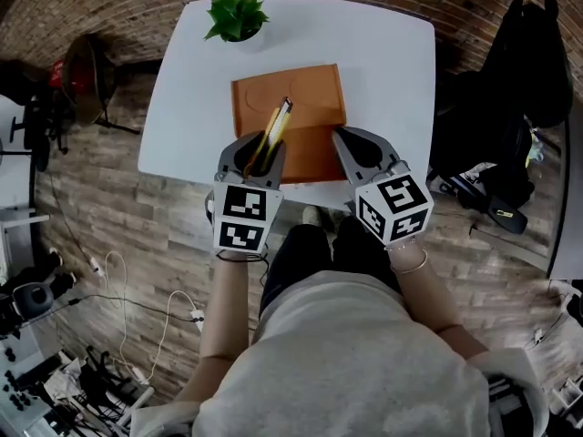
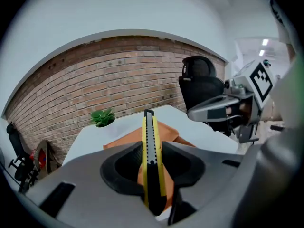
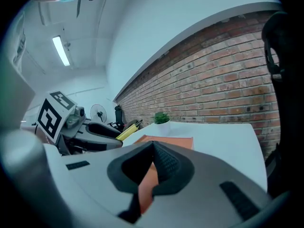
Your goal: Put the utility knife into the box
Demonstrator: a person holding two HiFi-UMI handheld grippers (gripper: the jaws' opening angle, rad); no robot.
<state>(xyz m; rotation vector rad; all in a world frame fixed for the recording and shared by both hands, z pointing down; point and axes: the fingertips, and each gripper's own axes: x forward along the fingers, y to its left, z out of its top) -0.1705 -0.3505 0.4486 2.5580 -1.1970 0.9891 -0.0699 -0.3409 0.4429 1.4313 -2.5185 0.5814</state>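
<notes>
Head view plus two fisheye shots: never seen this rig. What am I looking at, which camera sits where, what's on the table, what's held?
There is no robot here. A person holds a two-jaw tool in each hand, and the marker cubes are part of those tools. The head view comes from a camera on the person's head, looking down. The other two cameras each ride on one tool and look along its jaws. On the white table sit a flat orange box and a small potted plant. The left tool is shut on a yellow and black utility knife, which points towards the box. The right tool is shut, with nothing in it.
</notes>
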